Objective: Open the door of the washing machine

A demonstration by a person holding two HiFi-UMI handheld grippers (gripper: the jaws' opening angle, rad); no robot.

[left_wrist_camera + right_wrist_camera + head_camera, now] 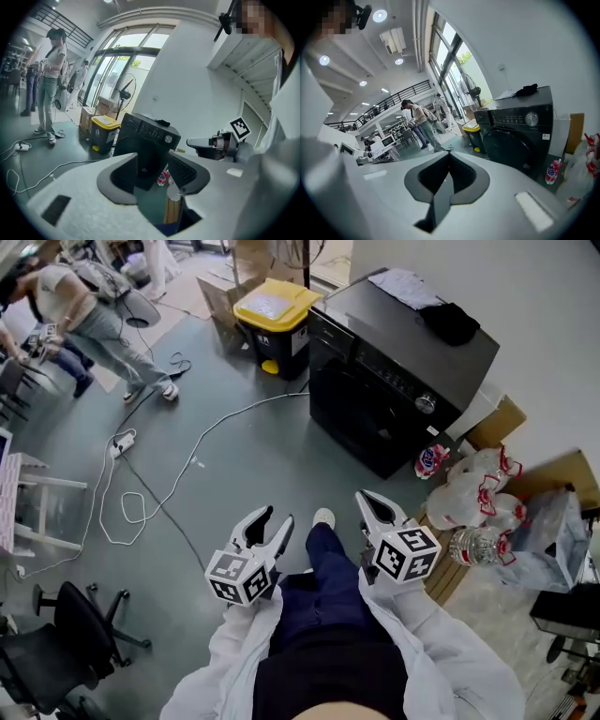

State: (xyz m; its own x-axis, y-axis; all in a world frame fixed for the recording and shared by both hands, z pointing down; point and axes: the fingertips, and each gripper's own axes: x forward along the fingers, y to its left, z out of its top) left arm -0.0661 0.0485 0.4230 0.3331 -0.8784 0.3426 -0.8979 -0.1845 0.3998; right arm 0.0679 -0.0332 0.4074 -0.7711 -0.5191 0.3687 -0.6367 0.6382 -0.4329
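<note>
The black washing machine (398,381) stands against the white wall at the upper right, and its round door (361,418) looks closed. A black cloth (450,322) and a paper lie on its top. Both grippers hover low in front of me, well short of the machine. My left gripper (271,524) is open and empty; in the left gripper view the washing machine (146,129) shows through the gap of the left gripper (152,161). My right gripper (375,507) is shut on nothing. In the right gripper view the right gripper (450,157) points left of the door (508,147).
A yellow-lidded bin (275,320) stands left of the machine. To its right are a detergent bottle (431,462), plastic bags with water bottles (478,498) and cardboard boxes. Cables (178,474) and a power strip (122,442) cross the floor. An office chair (75,629) is at lower left; a person (94,315) stands far left.
</note>
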